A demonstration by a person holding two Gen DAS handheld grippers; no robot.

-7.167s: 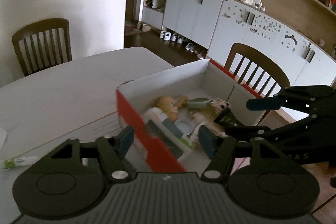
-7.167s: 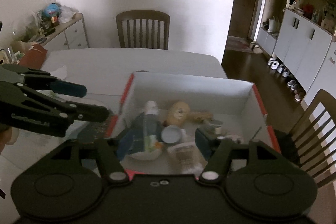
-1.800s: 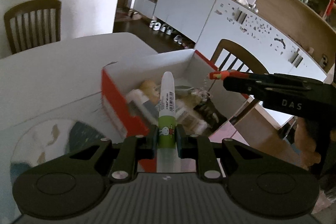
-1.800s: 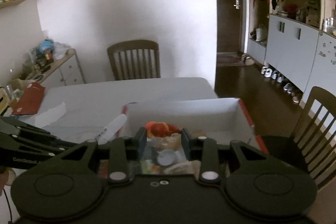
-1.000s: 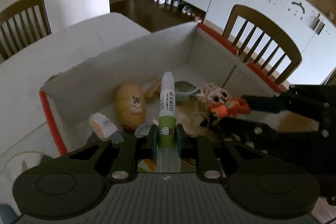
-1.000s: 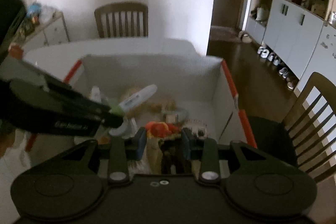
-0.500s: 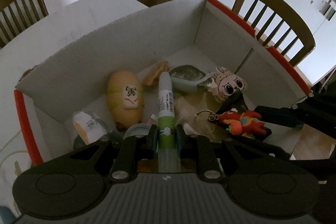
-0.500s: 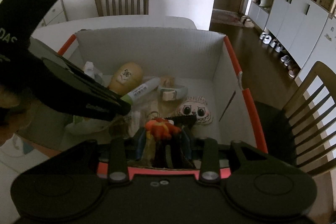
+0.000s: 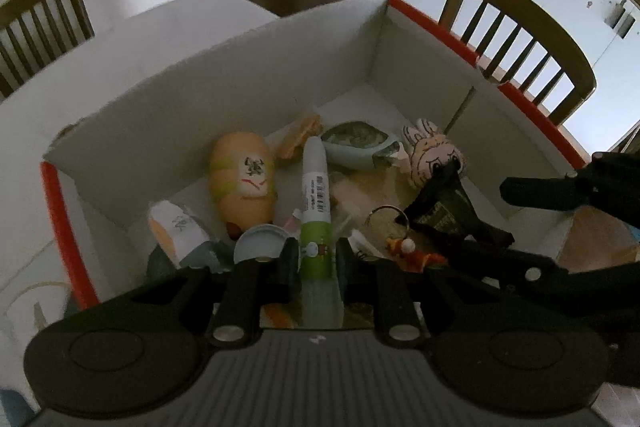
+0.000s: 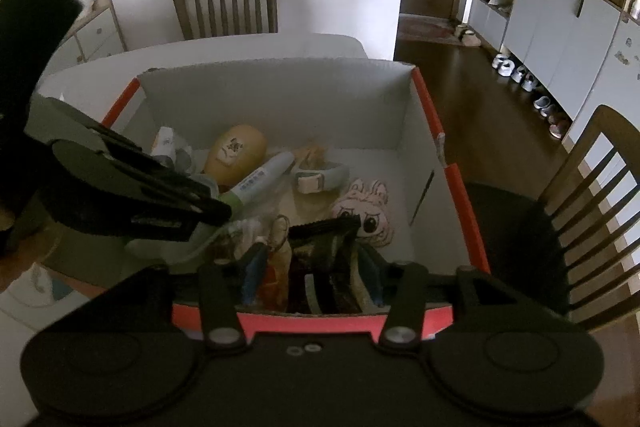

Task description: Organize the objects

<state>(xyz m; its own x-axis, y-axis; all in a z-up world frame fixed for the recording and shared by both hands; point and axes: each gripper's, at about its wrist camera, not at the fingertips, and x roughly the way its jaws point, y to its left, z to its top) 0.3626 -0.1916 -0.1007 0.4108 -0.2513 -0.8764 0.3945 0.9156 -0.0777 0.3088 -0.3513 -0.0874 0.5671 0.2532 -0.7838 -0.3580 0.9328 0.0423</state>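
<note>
While left claw [image 9: 316, 261] grips marker [image 9: 315, 203], right claw [image 10: 312, 277] opens.

chairs: two wooden chairs [image 10: 226, 3] [image 9: 520, 39] at the table
shoes [image 10: 516, 71]: along white cabinets [image 10: 560, 23]

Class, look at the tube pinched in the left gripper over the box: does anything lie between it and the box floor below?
Yes. The tube, held by the left gripper, hangs over clutter: a round lid, a yellow plush toy and wrappers cover the box floor beneath it. No bare floor shows there.
</note>
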